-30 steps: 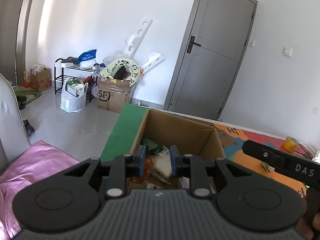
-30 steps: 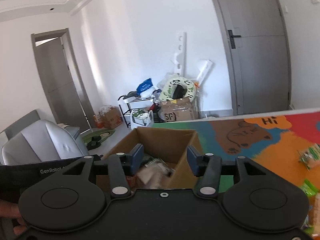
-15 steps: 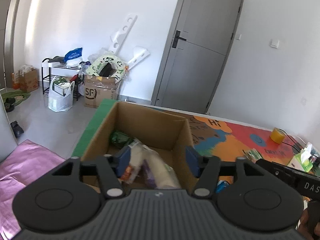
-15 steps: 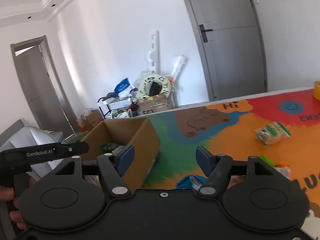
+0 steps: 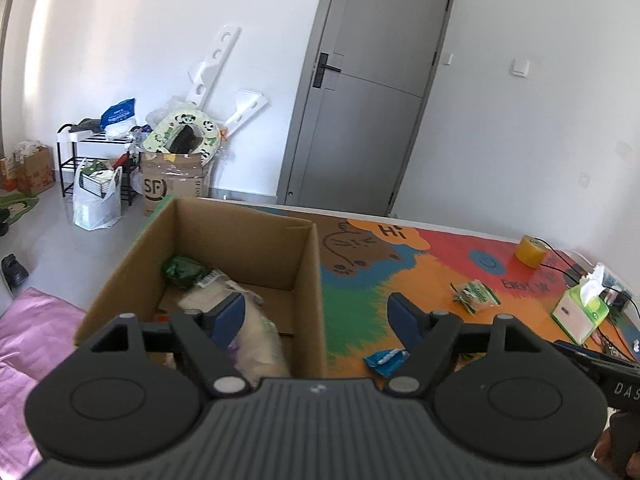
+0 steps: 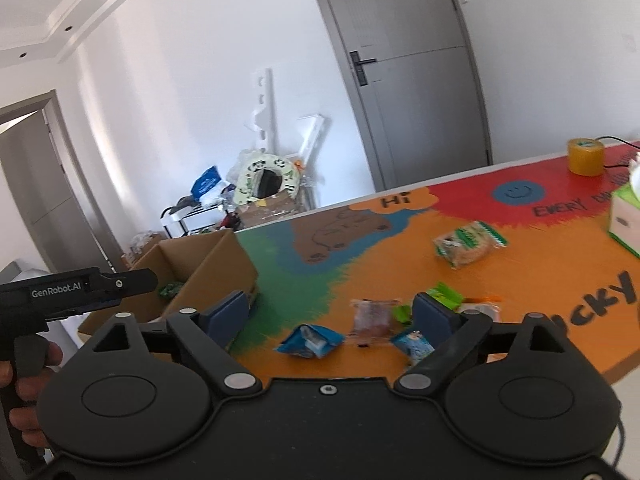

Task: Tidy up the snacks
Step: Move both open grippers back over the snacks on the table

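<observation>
An open cardboard box (image 5: 308, 280) stands at the table's left end and holds several snack packs, among them a white one (image 5: 256, 332) and a green one (image 5: 182, 268). My left gripper (image 5: 316, 316) is open and empty above the box's right wall. My right gripper (image 6: 332, 314) is open and empty above loose snacks on the mat: a blue pack (image 6: 310, 340), a pink pack (image 6: 372, 314), a green pack (image 6: 442, 294) and a cracker pack (image 6: 468, 242). The box also shows in the right wrist view (image 6: 224, 264).
A colourful mat (image 6: 400, 220) covers the table. A yellow tape roll (image 6: 586, 156) and a green tissue box (image 5: 582, 314) stand at the far right. A grey door, a shoe rack and boxes are behind. A pink cushion (image 5: 24, 340) lies left of the table.
My left gripper opened and drew back from inside the box, leaving the white pack there. My right gripper swung right, away from the box, over the loose snacks on the mat.
</observation>
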{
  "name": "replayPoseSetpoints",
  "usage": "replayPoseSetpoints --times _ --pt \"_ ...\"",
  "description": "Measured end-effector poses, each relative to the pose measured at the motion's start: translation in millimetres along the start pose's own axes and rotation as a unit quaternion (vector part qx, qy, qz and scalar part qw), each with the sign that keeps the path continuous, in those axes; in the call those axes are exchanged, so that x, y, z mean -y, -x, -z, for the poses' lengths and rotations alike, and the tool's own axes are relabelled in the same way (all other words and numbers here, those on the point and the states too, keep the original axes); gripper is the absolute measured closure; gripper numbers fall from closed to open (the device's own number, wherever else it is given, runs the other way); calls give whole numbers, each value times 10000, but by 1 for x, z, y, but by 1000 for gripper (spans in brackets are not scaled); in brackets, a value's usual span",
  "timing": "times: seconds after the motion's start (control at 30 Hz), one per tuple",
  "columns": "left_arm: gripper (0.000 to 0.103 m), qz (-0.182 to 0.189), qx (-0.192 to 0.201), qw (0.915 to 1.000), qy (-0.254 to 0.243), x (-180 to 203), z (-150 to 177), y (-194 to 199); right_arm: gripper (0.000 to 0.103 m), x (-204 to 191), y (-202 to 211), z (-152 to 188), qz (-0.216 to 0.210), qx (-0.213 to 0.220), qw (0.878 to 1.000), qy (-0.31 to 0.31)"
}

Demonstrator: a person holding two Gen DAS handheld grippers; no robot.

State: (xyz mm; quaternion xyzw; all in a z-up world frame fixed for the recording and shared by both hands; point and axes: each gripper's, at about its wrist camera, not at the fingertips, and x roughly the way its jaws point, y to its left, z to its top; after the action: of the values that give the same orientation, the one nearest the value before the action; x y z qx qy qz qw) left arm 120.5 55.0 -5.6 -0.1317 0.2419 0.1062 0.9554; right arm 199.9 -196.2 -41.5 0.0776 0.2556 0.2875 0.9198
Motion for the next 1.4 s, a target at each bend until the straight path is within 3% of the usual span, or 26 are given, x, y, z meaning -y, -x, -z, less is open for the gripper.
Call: replayPoseSetpoints --times 0.63,1.03,1.4 --pt "25 483 -153 9979 -406 52 14 -14 12 56 28 18 528 2 9976 -439" --pt "29 600 -290 9958 -623 74 27 -27 13 74 24 28 562 -137 9966 -582" --pt "39 598 -568 9938 -740 85 39 -58 35 84 -5 31 597 -430 9949 -692"
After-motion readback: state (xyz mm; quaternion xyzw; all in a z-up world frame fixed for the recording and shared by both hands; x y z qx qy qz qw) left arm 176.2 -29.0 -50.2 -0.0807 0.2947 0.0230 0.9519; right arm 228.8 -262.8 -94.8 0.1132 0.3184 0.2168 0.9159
